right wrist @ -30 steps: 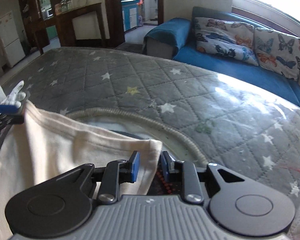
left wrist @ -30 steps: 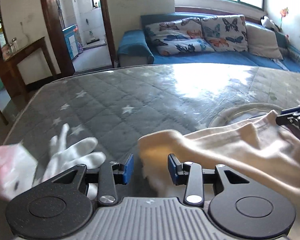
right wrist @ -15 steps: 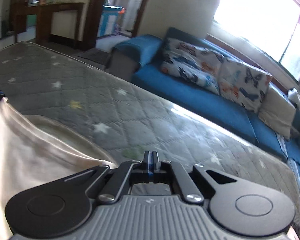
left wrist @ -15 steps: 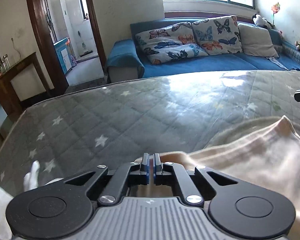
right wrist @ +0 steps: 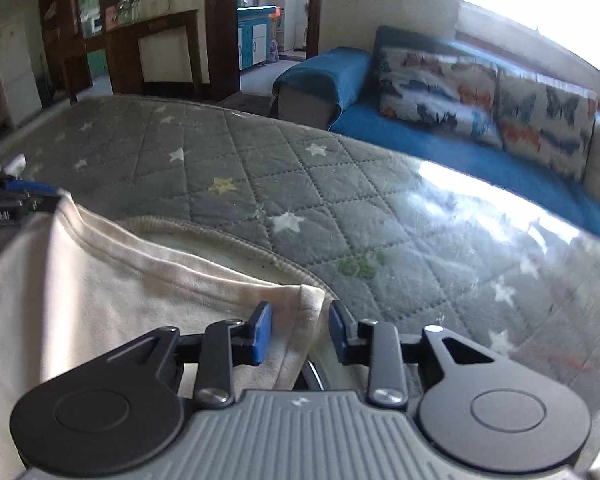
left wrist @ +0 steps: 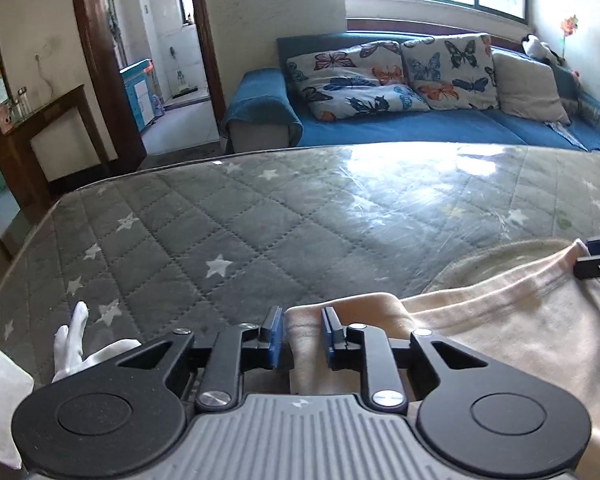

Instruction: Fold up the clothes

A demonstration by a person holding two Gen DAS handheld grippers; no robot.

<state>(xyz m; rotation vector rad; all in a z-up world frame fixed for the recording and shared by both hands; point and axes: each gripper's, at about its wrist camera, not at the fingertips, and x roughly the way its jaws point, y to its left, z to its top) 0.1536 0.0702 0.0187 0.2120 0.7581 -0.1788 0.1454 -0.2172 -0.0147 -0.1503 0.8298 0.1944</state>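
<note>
Cream garment (left wrist: 500, 332), spread on the star-quilted mattress (left wrist: 260, 232), a corner between each parted pair of jaws, left gripper (left wrist: 300, 336) and right gripper (right wrist: 300, 330); judged mid-fold; next: close on both corners

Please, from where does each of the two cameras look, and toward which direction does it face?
Left wrist: sits on the left gripper, facing across the grey mattress toward the sofa; a gloved hand shows.
Right wrist: sits on the right gripper, facing the same mattress and sofa.
Shared: the cream garment, its corners between both grippers' open fingers.
</note>
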